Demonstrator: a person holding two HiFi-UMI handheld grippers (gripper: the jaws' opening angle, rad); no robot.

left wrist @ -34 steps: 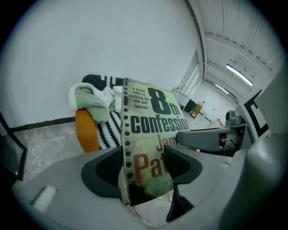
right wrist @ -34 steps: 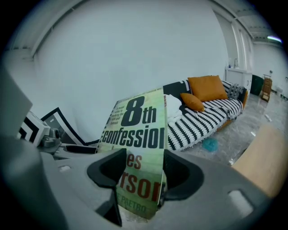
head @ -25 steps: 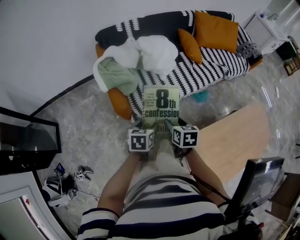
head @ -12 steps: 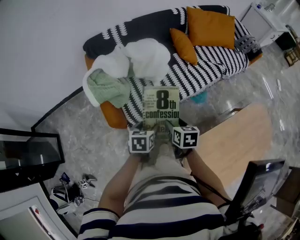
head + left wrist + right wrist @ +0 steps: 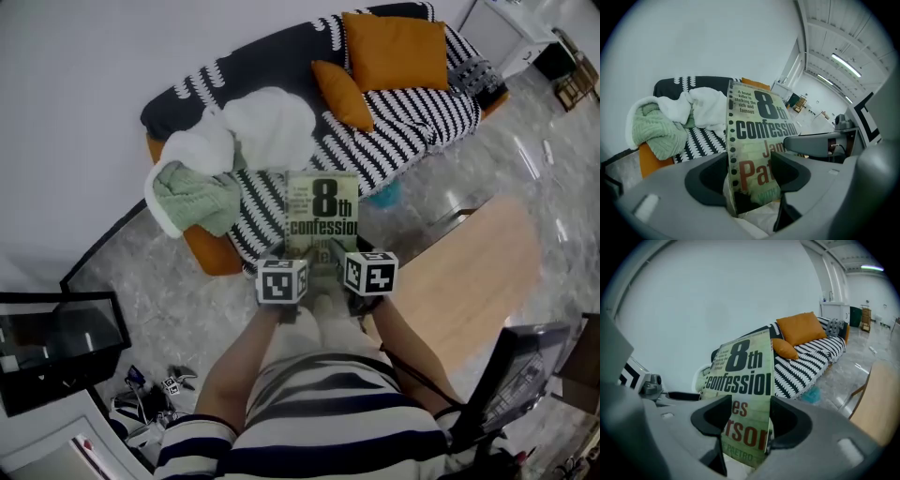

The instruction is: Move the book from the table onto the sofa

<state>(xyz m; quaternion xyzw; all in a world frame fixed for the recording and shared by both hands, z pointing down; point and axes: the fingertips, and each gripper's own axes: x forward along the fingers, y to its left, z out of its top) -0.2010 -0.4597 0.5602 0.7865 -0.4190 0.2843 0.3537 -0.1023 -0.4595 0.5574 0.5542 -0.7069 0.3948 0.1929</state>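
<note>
Both grippers hold the book [image 5: 322, 214], a pale green paperback with "8th confession" in black, out in front of the person and above the floor. My left gripper [image 5: 298, 261] is shut on its lower left edge and my right gripper [image 5: 345, 255] on its lower right edge. In the left gripper view the book [image 5: 754, 126] stands between the jaws of the left gripper [image 5: 747, 176]. The right gripper view shows the book [image 5: 743, 376] clamped in the right gripper [image 5: 750, 420]. The sofa [image 5: 412, 122], under a black-and-white cover, lies just beyond the book.
On the sofa lie two orange cushions [image 5: 394, 52], a white blanket [image 5: 267, 127] and a green blanket [image 5: 192, 197]. A wooden table [image 5: 469, 281] is to the right, a dark screen [image 5: 56, 337] at the left and a black stand [image 5: 520, 375] at lower right.
In the head view the sofa has slid to the left while the person carries the book. Both grippers keep the same hold on the book.
</note>
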